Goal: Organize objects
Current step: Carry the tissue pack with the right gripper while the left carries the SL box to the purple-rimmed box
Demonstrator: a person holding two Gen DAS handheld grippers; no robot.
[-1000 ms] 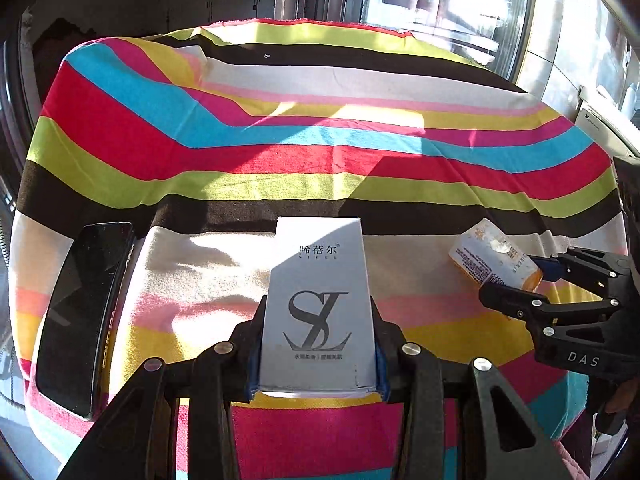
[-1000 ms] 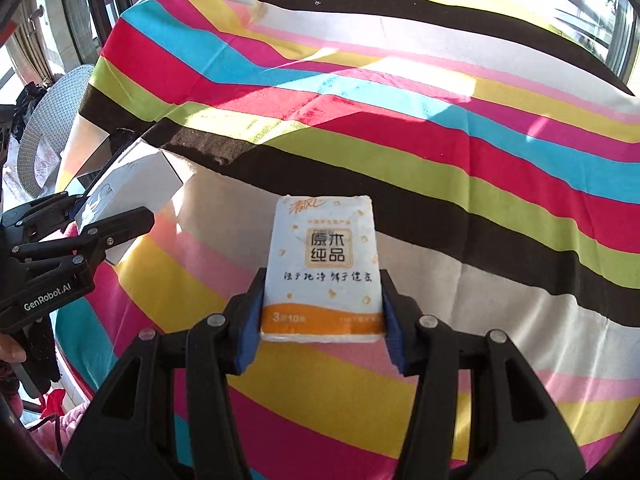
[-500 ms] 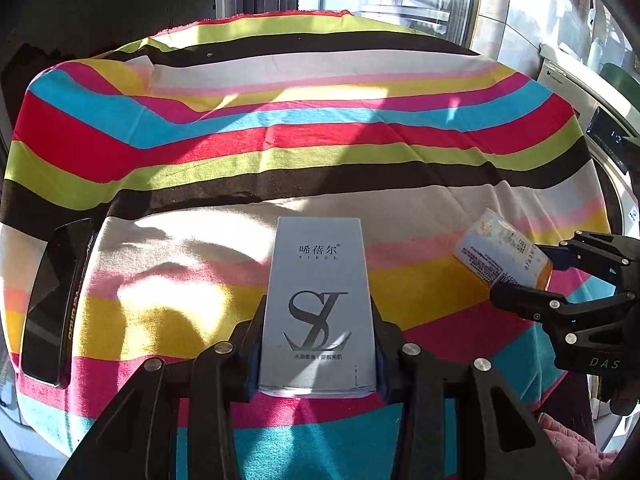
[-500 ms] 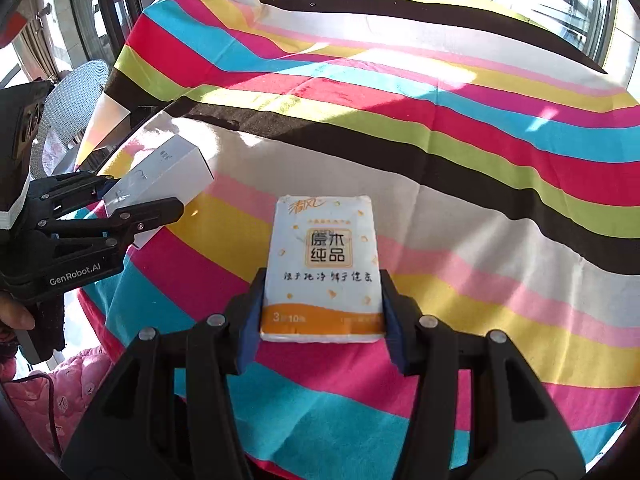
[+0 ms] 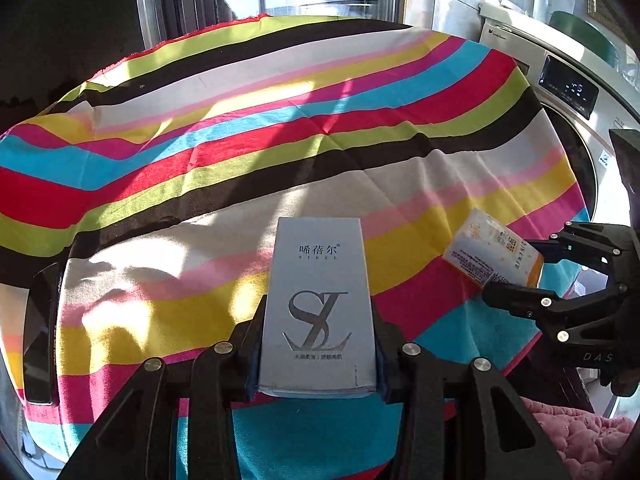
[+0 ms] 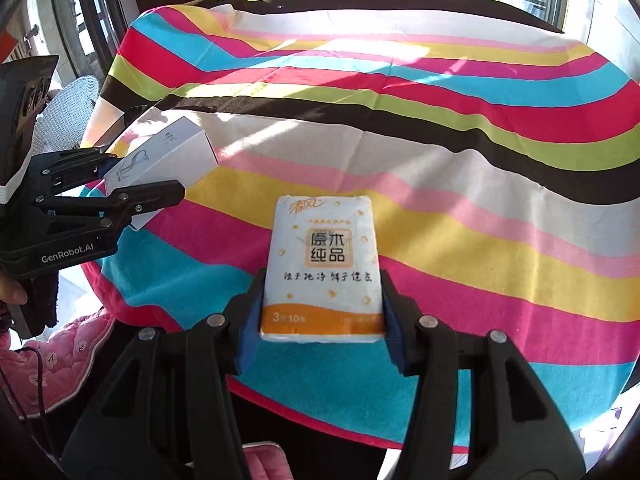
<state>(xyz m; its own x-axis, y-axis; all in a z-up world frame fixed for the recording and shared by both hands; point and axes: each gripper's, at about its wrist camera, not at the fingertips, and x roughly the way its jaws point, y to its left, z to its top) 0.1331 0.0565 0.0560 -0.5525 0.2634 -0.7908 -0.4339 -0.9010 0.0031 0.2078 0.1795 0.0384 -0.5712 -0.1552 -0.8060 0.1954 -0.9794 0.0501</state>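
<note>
Sunlit room by large windows; table draped in a striped cloth (image 5: 280,128), a washing machine (image 5: 568,92) just beyond the cloth's far right corner. Dark flat case (image 5: 40,332) lying at the cloth's left edge, nature not determinable.

Left gripper (image 5: 318,360): clamped on a grey carton (image 5: 320,304), pads pressed against both long sides at its lower end, carton held clear above the cloth's near edge. Printed logo face up. Judged light and stiff, thin card with probable hollow space inside; side walls likely to dent under hard squeeze. Present hold low on the long sides adequate; smooth print may slip if tilted steeply.

Right gripper (image 6: 322,320): clamped on a tissue pack (image 6: 324,268), blue pads gripping both long sides near the orange band, pack likewise held above the cloth's near edge. Judged very light, soft and compressible, film wrap slick; sides yield inward, so grip depends on squeeze depth. Best taken across the narrow width, as now.

Seen from the right wrist, carton to the left of the pack, well apart, no contact between the two.

Neither item yet set down on the cloth; no designated placement spot evident.
</note>
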